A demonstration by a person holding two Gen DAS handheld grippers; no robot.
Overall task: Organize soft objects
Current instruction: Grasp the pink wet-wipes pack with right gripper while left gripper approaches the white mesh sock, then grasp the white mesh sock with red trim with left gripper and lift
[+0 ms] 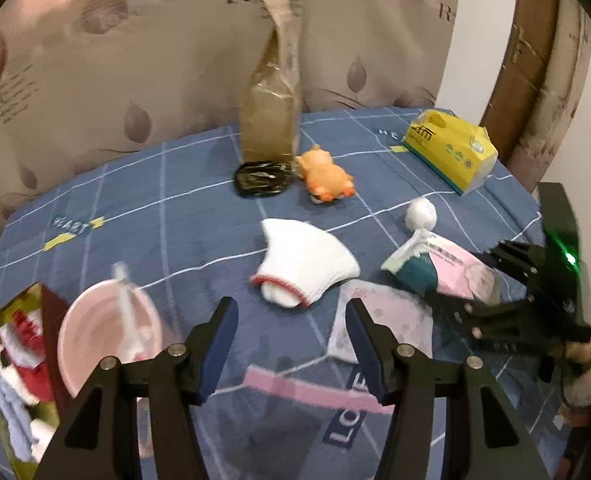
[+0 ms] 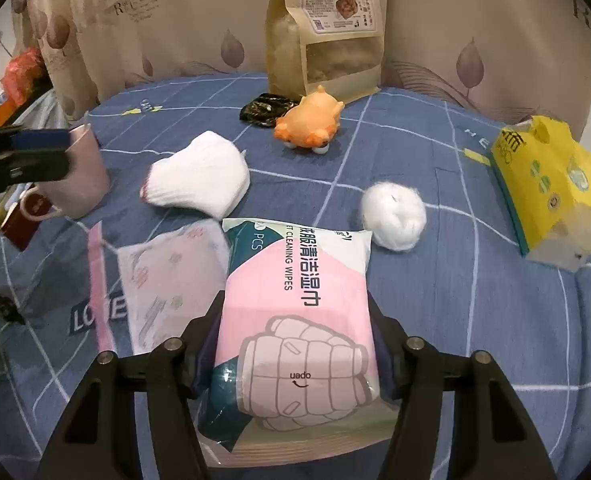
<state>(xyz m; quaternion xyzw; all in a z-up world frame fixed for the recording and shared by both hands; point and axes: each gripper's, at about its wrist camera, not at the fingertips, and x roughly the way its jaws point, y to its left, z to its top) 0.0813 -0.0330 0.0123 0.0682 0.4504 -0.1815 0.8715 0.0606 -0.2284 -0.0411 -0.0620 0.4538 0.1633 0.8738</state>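
Currently the right tool [image 2: 295, 344] is closed on the wipes pack [image 2: 295, 308], its pads pressing the pack's two long edges. The pack's long axis runs straight ahead along the fingers, its far end toward the cotton ball [image 2: 393, 216] and just beside the pink printed cloth [image 2: 167, 280] on its left. Whether the pack's far end rests on the blue checked bedsheet [image 2: 475, 300] or is lifted clear of it cannot be told.

The left tool [image 1: 291, 344] stands wide and holds nothing. The white knitted glove [image 1: 305, 266] lies directly ahead of it, near its fingertips, with the red-trimmed cuff toward the tool. The left hand is therefore judged the nearer one for the glove; the right tool is occupied.

Containers:
- Pink cup [image 1: 109, 340], to the left of the left tool, upright; a thin white stick-like item leans inside it, not identifiable.
- Box [image 1: 15, 368] at the far-left edge, holding red and white soft items; blurred.
- Yellow tissue pack [image 2: 551, 188], far right, top torn open.
- Tall kraft snack bag [image 2: 327, 28], upright at the back. The orange plush toy [image 2: 309, 124] and a black wrapper [image 2: 265, 110] lie just in front of it.
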